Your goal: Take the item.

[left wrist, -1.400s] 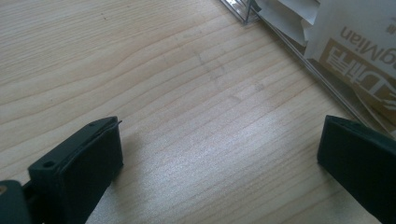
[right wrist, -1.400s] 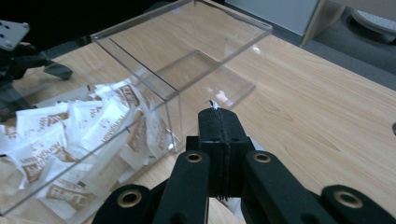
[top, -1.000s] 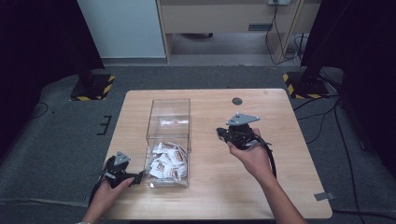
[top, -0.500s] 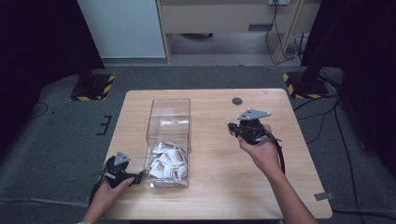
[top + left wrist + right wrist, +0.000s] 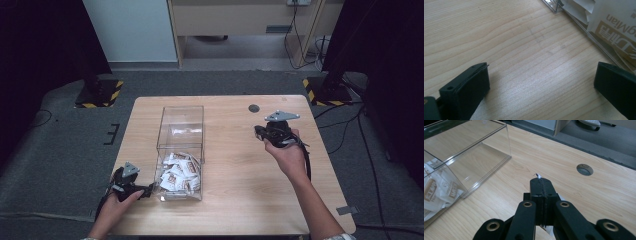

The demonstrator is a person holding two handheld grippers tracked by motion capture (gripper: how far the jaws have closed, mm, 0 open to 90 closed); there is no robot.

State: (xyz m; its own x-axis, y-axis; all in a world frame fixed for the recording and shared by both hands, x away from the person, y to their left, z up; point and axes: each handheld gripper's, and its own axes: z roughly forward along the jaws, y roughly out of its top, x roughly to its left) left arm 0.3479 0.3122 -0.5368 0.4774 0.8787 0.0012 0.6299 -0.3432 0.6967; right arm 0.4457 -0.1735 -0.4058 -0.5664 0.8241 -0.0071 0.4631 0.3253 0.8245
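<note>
Right gripper (image 5: 261, 134) carrying a packet (image 5: 538, 175) away from the box (image 5: 181, 150)

I'm swinging it rightward, jaws pinching a white sachet sliver; box now off its left. Left gripper (image 5: 148, 189) is idling spread beside it.

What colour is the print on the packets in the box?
Gold-brown on white packets, clearest in the left gripper view.
</note>
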